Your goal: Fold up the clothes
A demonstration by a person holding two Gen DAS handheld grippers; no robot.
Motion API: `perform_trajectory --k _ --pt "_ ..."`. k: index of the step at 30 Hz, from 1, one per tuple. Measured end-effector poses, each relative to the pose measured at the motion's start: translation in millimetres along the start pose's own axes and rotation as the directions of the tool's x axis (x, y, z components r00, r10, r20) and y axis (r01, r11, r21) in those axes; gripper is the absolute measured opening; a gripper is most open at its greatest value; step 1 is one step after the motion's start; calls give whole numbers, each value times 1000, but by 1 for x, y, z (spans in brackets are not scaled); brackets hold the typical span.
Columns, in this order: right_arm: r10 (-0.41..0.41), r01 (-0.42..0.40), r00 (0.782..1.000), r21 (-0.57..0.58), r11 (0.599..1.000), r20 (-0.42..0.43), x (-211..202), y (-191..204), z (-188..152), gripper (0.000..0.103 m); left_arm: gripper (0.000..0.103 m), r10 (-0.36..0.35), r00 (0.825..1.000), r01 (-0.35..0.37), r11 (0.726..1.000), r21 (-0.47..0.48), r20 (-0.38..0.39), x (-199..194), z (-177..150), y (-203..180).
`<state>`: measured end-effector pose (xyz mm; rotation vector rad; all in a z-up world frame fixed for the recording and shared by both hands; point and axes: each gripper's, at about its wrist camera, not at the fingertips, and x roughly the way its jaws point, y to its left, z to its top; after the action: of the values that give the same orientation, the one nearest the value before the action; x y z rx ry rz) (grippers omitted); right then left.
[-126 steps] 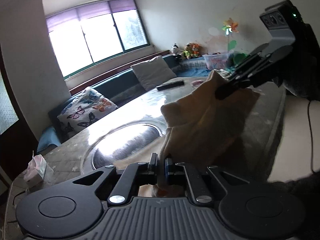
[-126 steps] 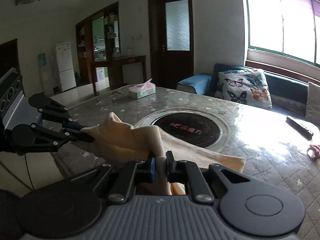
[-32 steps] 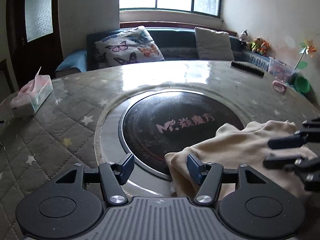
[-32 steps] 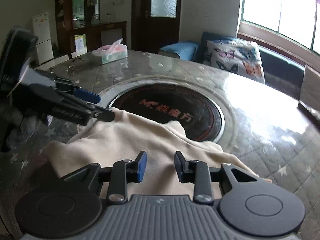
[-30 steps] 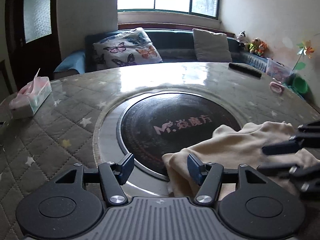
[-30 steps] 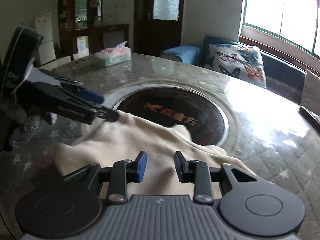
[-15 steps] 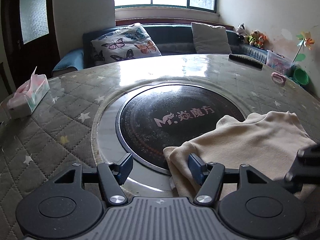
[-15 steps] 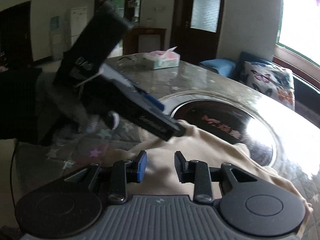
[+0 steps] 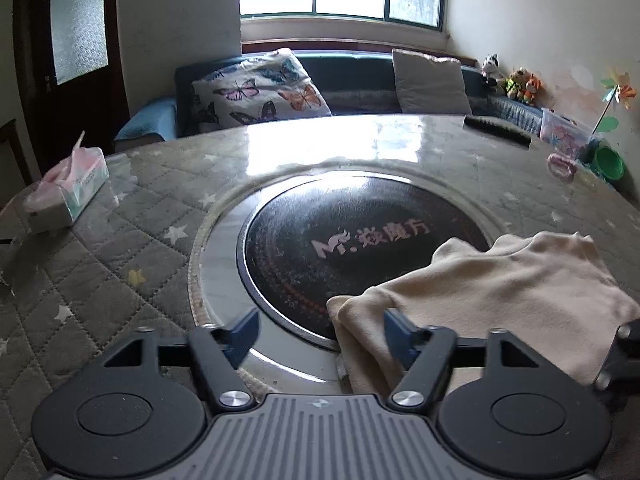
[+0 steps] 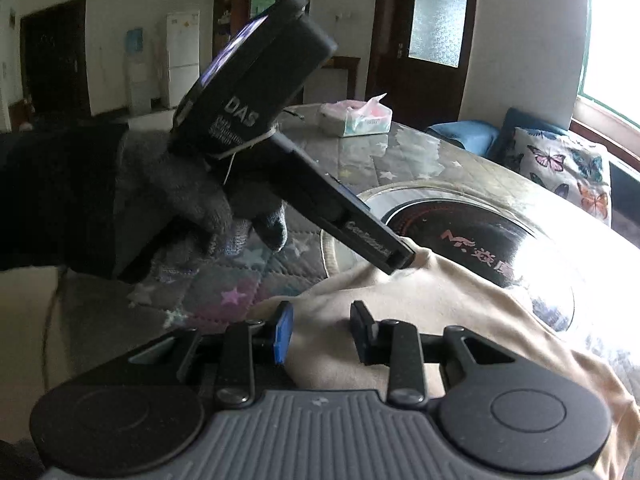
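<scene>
On hotplate [image 9: 320,240] lettered "M", cream garment [image 9: 500,288], "DAS" on left gripper [image 10: 400,258]

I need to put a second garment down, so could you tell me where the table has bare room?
Free: the quilted cover between the tissue box and the black glass disc. Crowded: the near right, where the cream garment lies.

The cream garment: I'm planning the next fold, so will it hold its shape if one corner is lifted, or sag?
The cream garment will probably sag: it lies in soft rumpled folds. It looks thin and light, so one corner should lift easily. On the glossy table it may slide if pushed, rather than fold.
</scene>
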<state>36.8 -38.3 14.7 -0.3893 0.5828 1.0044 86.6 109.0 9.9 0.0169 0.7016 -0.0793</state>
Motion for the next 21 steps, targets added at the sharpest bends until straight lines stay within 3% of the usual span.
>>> perform_trajectory --k 4,12,21 --pt "-25 24 1000 80 996 3 -25 -18 -9 41 88 -9 999 9 1000 -1 32 -14 -2 -8" --pt "-129 130 992 196 972 -16 -51 -50 -38 42 90 9 999 -11 999 48 32 -21 -19 -31" --pt "-183 187 982 302 935 -41 -79 -63 -78 42 91 32 999 -32 999 8 17 -21 -33 -25"
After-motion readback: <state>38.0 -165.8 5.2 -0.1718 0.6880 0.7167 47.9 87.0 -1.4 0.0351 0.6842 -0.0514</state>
